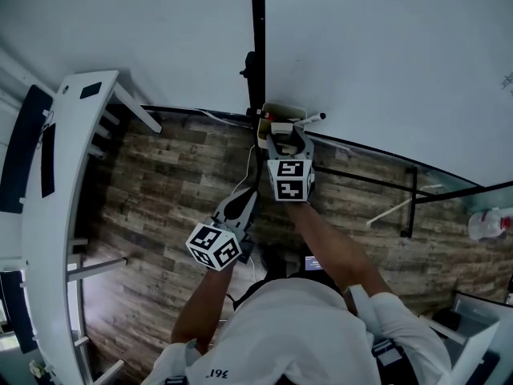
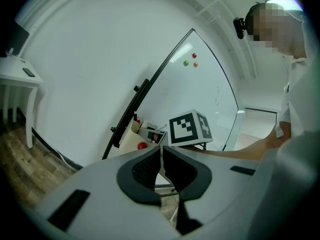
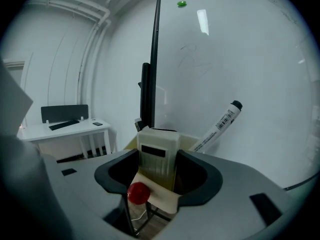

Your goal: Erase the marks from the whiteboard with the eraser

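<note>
At the lower edge of the large white glossy whiteboard (image 3: 240, 49), a pale beige holder (image 3: 162, 200) with a small red round knob (image 3: 138, 193) keeps the board's tools within easy reach. A cream rectangular block eraser (image 3: 158, 146) stands upright in it. A white marker pen with a black cap (image 3: 218, 126) leans beside the eraser against the board.

The right hand-held gripper (image 1: 289, 140) is pushed up to this holder with its jaws spread wide, one on each side of the eraser. The pads sit close to its flanks, but no squeeze shows, so I judge the eraser is framed for a grasp and not yet gripped. It sits in the holder and has not been lifted. The gripper points slightly downward at the holder, which suits taking the eraser by its broad sides, a grip that should keep its face free for wiping.

The left hand-held gripper (image 2: 161, 158) is fully closed on nothing. It is held low and back over the brown wood-plank floor (image 1: 172, 183), presumably to stay out of the working arm's way.

Faint thin scribbled marks (image 3: 193, 59) remain on the board well above the holder, below three small round magnets (image 3: 182, 3) in red, orange and green. Erasing has evidently not started. The likely next need is to close on the eraser and draw it up out of the holder without knocking the leaning marker.
</note>
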`<state>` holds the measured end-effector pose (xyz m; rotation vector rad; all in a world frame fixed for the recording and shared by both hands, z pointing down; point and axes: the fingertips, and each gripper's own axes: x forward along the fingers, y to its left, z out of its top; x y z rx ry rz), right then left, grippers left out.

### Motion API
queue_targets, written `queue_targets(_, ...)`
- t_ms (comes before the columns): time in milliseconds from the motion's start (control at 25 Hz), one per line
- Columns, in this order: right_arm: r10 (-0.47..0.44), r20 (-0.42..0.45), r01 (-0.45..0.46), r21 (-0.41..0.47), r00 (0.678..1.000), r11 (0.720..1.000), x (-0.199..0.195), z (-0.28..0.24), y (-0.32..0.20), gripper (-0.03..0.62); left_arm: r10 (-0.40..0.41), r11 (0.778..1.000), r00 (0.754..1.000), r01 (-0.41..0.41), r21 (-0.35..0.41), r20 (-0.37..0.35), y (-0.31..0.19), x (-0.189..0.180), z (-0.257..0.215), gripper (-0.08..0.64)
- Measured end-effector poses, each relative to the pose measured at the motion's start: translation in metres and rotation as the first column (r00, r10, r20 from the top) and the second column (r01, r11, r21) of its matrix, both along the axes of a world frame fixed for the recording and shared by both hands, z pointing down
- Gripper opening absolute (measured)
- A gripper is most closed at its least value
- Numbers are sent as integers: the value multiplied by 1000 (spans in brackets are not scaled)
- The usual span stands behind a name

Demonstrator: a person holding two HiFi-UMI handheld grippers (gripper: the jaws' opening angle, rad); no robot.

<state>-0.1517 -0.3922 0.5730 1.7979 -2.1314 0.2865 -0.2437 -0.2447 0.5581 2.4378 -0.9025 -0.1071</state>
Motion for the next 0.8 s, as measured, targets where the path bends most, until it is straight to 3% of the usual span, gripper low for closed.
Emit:
queue_targets(200, -34, -5, 34, 11, 999, 999, -1, -4, 1, 249, -8, 1000, 1000, 8, 0, 0, -4, -6, 1, 6)
queue_targets(520, -125, -24, 128, 146, 992, 981, -9, -54, 10, 249, 2, 1000, 1000, -2, 22, -5, -10, 0, -6, 6)
queue_targets(800, -139, -11, 139, 193, 990, 971, -1, -76, 19, 249, 24, 998, 1000, -23, 51, -10, -17, 12, -15, 6)
